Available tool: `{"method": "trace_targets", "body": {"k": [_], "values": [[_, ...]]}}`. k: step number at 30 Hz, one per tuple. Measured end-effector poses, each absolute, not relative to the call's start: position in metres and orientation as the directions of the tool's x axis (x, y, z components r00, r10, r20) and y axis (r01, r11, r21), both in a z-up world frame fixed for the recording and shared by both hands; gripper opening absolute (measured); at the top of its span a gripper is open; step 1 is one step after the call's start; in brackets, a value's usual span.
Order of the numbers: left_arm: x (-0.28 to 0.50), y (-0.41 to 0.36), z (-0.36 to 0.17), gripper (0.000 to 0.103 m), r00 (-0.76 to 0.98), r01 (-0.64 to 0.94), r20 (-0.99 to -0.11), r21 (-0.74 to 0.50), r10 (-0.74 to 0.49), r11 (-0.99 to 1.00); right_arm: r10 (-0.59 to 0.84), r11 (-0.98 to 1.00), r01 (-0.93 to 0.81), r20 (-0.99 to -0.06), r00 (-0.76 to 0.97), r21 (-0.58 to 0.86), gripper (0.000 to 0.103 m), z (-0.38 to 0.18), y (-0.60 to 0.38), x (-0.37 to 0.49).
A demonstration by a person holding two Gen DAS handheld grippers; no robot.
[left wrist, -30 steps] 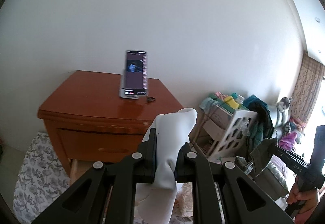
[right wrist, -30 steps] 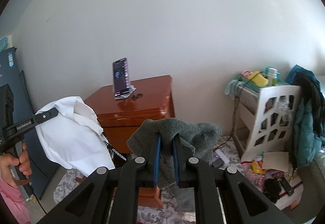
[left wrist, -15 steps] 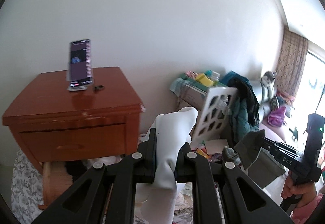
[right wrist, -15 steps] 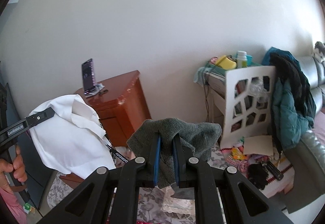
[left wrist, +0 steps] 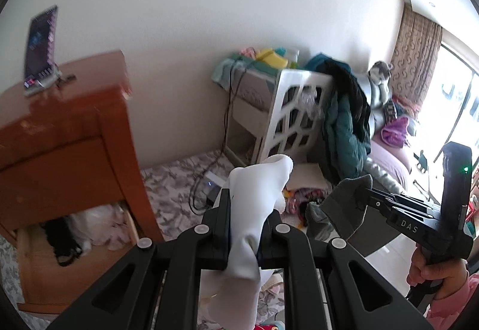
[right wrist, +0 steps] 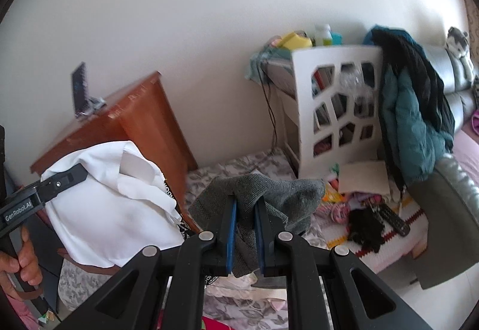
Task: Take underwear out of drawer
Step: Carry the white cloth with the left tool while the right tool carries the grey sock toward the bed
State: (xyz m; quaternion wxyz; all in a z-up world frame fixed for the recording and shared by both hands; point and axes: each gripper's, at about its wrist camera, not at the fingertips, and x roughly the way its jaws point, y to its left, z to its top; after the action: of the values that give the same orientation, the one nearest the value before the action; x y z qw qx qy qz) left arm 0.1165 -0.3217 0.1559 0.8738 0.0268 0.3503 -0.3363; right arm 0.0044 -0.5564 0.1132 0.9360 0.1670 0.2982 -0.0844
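My left gripper (left wrist: 247, 205) is shut on a white piece of underwear (left wrist: 257, 186) that hangs down between its fingers. In the right wrist view the same white underwear (right wrist: 110, 207) bulges under the left gripper (right wrist: 76, 173), at the left. My right gripper (right wrist: 245, 202) is shut on a grey knit piece of underwear (right wrist: 275, 192), which also shows at the right gripper (left wrist: 360, 195) in the left wrist view. Under the brown nightstand (left wrist: 60, 132), the open drawer (left wrist: 42, 276) holds dark and pale clothes.
A phone (left wrist: 40, 42) stands on the nightstand. To the right are a white lattice shelf (right wrist: 338, 108), a teal jacket (right wrist: 410, 120) and a sofa (right wrist: 449, 180). Cables, a remote (right wrist: 392, 219) and clothes litter the floral floor covering (left wrist: 173, 186). A hand (left wrist: 434, 273) grips each handle.
Both grippers swung right and sank, garments still held. The nightstand slid to the left of both views, and the shelf, jacket and floor clutter came closer.
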Motion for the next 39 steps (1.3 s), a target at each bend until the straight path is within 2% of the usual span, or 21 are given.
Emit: {"method": "trace_targets", "body": {"k": [8, 15, 20, 34, 39], "values": [[0.146, -0.346, 0.087, 0.013, 0.440, 0.594, -0.722, -0.213, -0.535, 0.776, -0.035, 0.916, 0.293, -0.673, 0.739, 0.274, 0.012, 0.052, -0.576, 0.037], [0.164, -0.365, 0.031, 0.014, 0.412, 0.577, -0.779, -0.177, -0.472, 0.797, 0.004, 0.906, 0.313, -0.743, 0.670, 0.286, 0.012, -0.002, -0.582, 0.065], [0.173, -0.381, 0.012, 0.014, 0.452, 0.585, -0.790, -0.087, -0.414, 0.806, 0.037, 0.897, 0.323, -0.780, 0.624, 0.301, 0.012, -0.039, -0.584, 0.083], [0.205, -0.407, -0.052, 0.017, 0.428, 0.560, -0.844, -0.033, -0.323, 0.828, 0.113, 0.888, 0.319, -0.831, 0.545, 0.330, 0.012, -0.110, -0.583, 0.127], [0.211, -0.408, -0.069, 0.025, 0.415, 0.555, -0.865, -0.005, -0.282, 0.832, 0.139, 0.886, 0.319, -0.850, 0.509, 0.336, 0.013, -0.136, -0.579, 0.131]]}}
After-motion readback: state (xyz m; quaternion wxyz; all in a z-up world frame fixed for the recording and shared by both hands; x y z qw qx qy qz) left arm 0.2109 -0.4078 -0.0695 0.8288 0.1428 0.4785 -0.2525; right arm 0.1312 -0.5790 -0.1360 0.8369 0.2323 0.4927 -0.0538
